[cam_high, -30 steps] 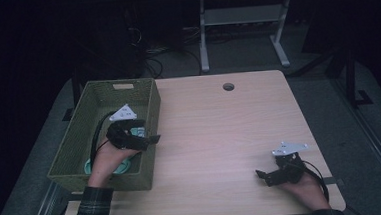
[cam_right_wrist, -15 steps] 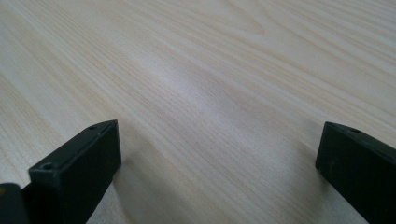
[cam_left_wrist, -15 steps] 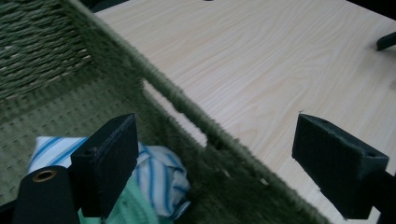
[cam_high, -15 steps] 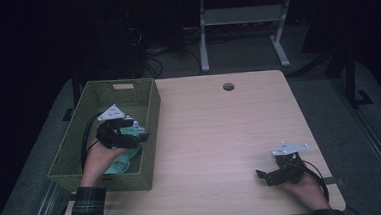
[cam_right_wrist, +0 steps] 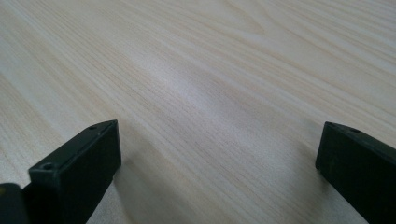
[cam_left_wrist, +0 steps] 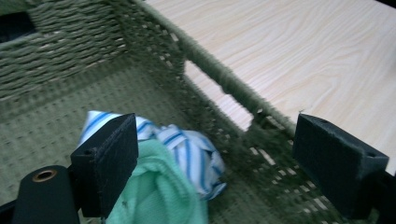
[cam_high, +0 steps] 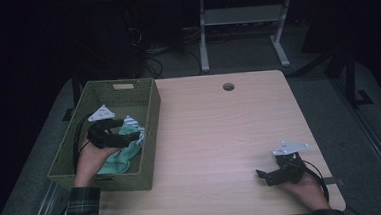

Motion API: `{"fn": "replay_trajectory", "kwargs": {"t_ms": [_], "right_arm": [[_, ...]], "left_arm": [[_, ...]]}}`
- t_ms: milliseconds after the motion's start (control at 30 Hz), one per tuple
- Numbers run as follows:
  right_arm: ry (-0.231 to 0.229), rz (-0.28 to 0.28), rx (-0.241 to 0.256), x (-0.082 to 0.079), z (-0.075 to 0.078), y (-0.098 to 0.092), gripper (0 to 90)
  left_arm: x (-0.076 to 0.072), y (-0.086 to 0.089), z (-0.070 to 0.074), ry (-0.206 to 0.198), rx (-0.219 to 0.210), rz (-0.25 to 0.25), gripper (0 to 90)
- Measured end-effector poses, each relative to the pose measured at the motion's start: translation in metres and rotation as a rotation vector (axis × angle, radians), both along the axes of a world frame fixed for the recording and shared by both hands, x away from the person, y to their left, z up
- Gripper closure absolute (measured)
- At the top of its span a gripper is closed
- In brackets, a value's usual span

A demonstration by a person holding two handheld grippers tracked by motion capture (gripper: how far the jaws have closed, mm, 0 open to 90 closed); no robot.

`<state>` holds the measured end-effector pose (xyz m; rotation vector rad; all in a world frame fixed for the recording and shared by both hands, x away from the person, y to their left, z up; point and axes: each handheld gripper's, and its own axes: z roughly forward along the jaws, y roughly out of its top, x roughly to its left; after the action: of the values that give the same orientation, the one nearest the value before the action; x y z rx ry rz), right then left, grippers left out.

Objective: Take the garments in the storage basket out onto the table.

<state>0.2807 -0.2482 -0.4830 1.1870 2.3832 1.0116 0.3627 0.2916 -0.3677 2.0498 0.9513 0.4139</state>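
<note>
A green woven basket (cam_high: 148, 124) stands on the left part of the table. Inside it lie a mint green cloth (cam_high: 120, 157) and a blue-and-white striped cloth (cam_high: 132, 126). In the left gripper view the striped cloth (cam_left_wrist: 196, 154) rests on the mint cloth (cam_left_wrist: 159, 191) beside the basket wall (cam_left_wrist: 219, 79). My left gripper (cam_high: 121, 134) hangs inside the basket just above the cloths, open, with nothing between its jaws. My right gripper (cam_high: 264, 175) rests low over the table's front right, open and holding nothing.
The light wood table (cam_high: 220, 135) has a round cable hole (cam_high: 228, 86) near its far edge. Beyond the table stand a white metal frame (cam_high: 243, 19) and cables on a dark floor.
My left gripper has moved back and to the left inside the basket and opened over the cloths. The right gripper has stayed put.
</note>
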Motion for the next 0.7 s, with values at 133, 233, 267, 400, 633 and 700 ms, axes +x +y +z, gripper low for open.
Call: {"fn": "replay_trajectory", "kwargs": {"t_ms": [133, 233, 267, 400, 633, 700], "right_arm": [[-0.001, 0.000, -0.001, 0.000, 0.000, 0.000, 0.0], [-0.001, 0.000, -0.002, 0.000, 0.000, 0.000, 0.0], [-0.001, 0.000, -0.002, 0.000, 0.000, 0.000, 0.0], [-0.001, 0.000, -0.002, 0.000, 0.000, 0.000, 0.0], [-0.001, -0.001, -0.001, 0.000, 0.000, 0.000, 0.0], [-0.001, -0.001, -0.001, 0.000, 0.000, 0.000, 0.0]], "left_arm": [[0.000, 0.008, 0.000, -0.008, -0.003, 0.021, 14.0], [0.002, 0.014, -0.002, -0.015, -0.012, 0.048, 14.0], [0.002, 0.014, -0.002, -0.015, -0.012, 0.048, 14.0], [0.006, 0.020, -0.009, -0.020, 0.054, 0.088, 14.0], [0.010, 0.022, -0.018, 0.016, 0.059, 0.105, 14.0], [0.011, 0.023, -0.019, 0.022, 0.064, 0.103, 14.0]]}}
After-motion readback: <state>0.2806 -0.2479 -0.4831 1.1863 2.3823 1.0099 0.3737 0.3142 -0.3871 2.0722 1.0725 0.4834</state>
